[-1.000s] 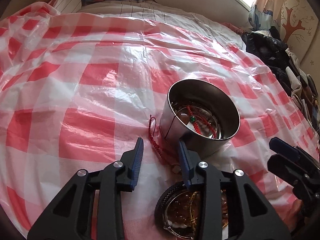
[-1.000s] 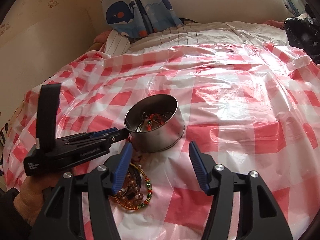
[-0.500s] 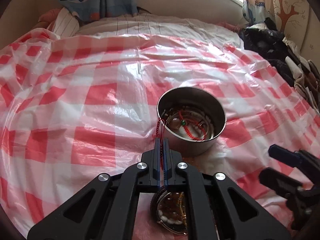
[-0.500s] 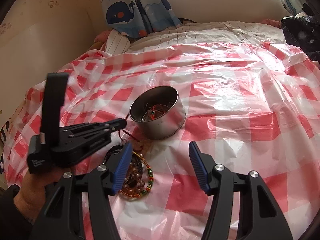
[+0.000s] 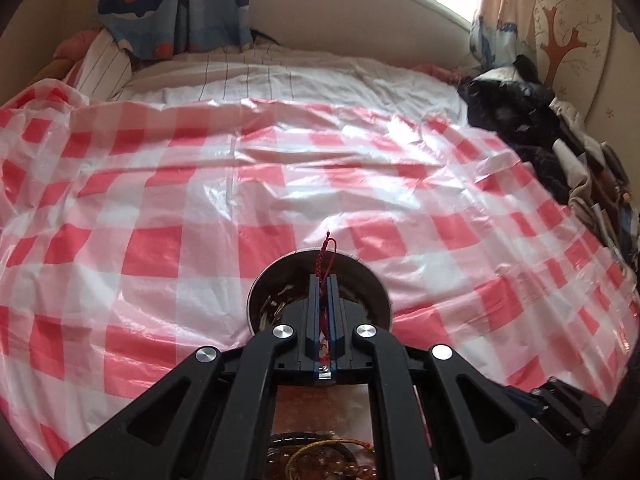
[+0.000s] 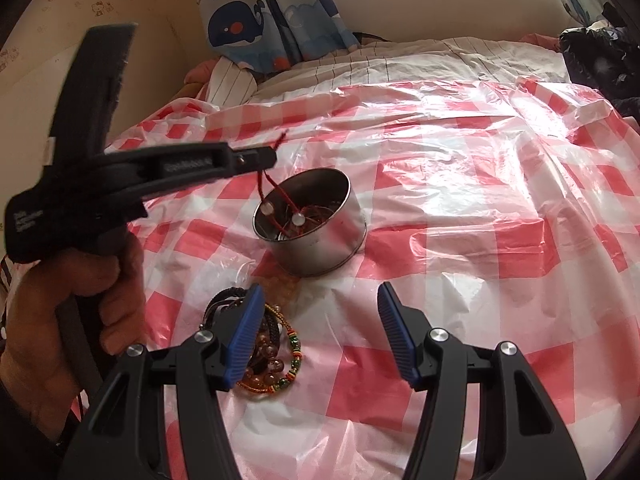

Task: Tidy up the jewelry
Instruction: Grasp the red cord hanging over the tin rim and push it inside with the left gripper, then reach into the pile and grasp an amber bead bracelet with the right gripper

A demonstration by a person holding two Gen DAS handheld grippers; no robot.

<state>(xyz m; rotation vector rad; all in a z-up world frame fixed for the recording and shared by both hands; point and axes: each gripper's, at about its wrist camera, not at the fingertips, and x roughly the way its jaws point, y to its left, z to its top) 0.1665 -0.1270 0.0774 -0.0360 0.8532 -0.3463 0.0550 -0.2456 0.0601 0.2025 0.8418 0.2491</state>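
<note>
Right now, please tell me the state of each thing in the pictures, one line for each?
Left tongs: shut on the red cord, above the tin.
Red cord: pinched, two pale beads hanging.
Right tongs: open, holding nothing.
Metal tin: upright, no lid, jewelry inside.
Bead bracelets: piled on the checked sheet, beside the tin.

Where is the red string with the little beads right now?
In the right wrist view, the red string hangs pinched in the left gripper, its two pale beads dangling over the metal tin.
</note>
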